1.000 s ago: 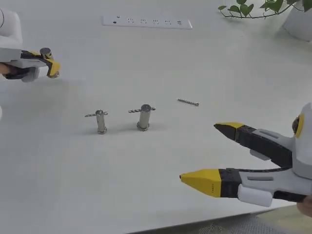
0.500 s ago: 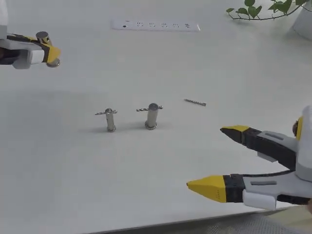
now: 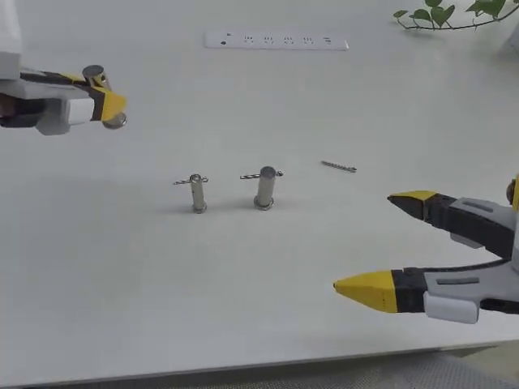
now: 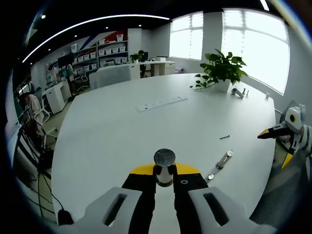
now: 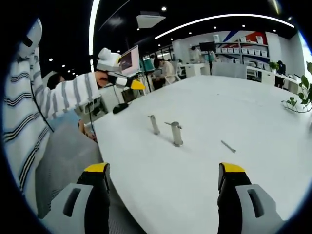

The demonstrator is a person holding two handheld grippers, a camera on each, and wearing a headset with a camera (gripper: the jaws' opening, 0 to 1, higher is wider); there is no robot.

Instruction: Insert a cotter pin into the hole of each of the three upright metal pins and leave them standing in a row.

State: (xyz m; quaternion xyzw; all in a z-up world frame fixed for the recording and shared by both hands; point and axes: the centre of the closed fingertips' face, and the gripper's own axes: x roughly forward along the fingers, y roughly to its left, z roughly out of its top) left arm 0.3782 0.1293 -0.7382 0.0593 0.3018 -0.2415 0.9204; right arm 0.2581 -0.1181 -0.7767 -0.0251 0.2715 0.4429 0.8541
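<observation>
L gripper (image 3: 112, 105) on pin (image 4: 165, 158); R gripper (image 3: 365, 241) wide

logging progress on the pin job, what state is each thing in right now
left gripper, shut on held pin, raised
held pin, upright in left gripper, no cotter seen in it
thin pin, standing, cotter through it
thick pin, standing, cotter through it
loose cotter, lying flat, not inserted
right gripper, open, empty
</observation>
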